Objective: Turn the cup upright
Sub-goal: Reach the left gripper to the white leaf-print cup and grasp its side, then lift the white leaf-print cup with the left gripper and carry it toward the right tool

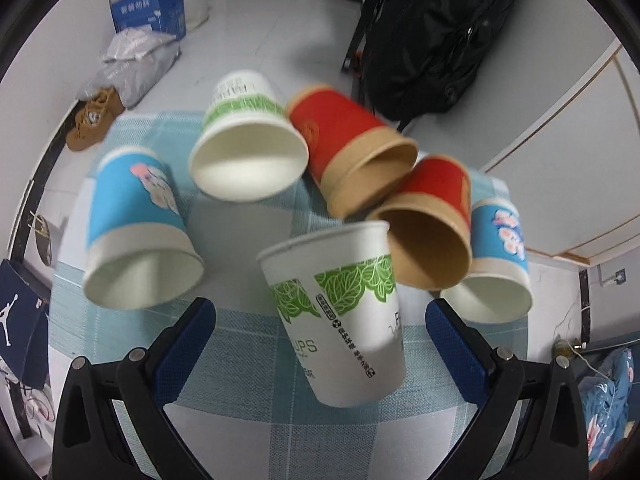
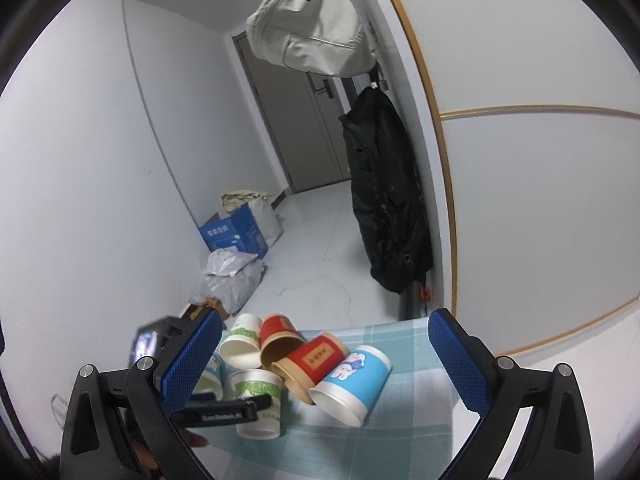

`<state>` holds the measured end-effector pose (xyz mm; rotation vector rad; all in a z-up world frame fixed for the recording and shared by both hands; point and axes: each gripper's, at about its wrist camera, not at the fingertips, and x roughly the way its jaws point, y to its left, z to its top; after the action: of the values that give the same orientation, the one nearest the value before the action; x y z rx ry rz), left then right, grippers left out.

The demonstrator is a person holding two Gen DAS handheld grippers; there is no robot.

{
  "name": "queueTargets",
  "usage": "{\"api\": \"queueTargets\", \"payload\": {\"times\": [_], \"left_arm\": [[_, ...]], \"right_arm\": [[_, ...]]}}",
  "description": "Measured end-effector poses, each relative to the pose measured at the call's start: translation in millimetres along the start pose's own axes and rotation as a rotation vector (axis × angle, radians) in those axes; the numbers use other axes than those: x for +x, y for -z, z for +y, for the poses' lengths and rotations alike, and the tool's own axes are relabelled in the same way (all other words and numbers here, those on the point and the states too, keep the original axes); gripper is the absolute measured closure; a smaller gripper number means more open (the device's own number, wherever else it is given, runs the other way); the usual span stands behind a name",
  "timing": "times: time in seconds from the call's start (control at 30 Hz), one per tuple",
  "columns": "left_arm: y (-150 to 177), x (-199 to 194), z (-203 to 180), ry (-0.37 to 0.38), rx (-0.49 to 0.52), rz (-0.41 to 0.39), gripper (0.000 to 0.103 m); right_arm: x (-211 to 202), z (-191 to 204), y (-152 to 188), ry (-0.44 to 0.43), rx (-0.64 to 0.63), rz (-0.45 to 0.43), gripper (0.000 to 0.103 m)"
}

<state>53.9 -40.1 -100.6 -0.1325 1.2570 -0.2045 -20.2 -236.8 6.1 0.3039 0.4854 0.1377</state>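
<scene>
Several paper cups lie on a blue checked tablecloth (image 1: 248, 344). A white cup with green leaves (image 1: 340, 316) stands upright between the fingers of my open left gripper (image 1: 320, 320), touching neither pad. Behind it, tipped on their sides, lie a second white-green cup (image 1: 248, 148), two red cups (image 1: 352, 152) (image 1: 432, 224) and two blue cups (image 1: 136, 224) (image 1: 496, 260). My right gripper (image 2: 324, 356) is open and empty, held higher and farther back. In its view the upright cup (image 2: 258, 402) stands by the left gripper's finger (image 2: 224, 408), with a blue cup (image 2: 352, 380) lying nearest.
A black coat (image 1: 440, 32) hangs on a rack beyond the table's far edge. A blue box (image 1: 150, 10), bags (image 1: 132, 64) and brown shoes (image 1: 94, 120) sit on the floor at the left. A beige backpack (image 2: 312, 28) hangs high in the right wrist view.
</scene>
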Motion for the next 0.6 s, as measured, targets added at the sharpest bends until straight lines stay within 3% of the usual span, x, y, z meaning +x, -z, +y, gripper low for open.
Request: {"api": "queueTargets", "payload": {"times": [0.07, 0.23, 0.33, 0.6], "left_arm": [[-2.8, 2.9, -2.5, -0.002, -0.007, 0.011, 0.001], [-5.4, 6.4, -12.1, -0.008, -0.026, 0.055, 0.029], [-3.1, 13.0, -15.4, -0.024, -0.013, 0.090, 0.041], [0.8, 10.2, -12.9, 0.014, -0.022, 0.085, 0.044]], "right_arm": [[1.1, -0.9, -2.1, 0.004, 0.000, 0.011, 0.000], [0.1, -5.8, -3.5, -0.001, 0.014, 0.021, 0.000], [-1.2, -8.0, -3.5, -0.003, 0.024, 0.023, 0.000], [-3.5, -1.7, -2.3, -0.018, 0.008, 0.018, 0.000]]}}
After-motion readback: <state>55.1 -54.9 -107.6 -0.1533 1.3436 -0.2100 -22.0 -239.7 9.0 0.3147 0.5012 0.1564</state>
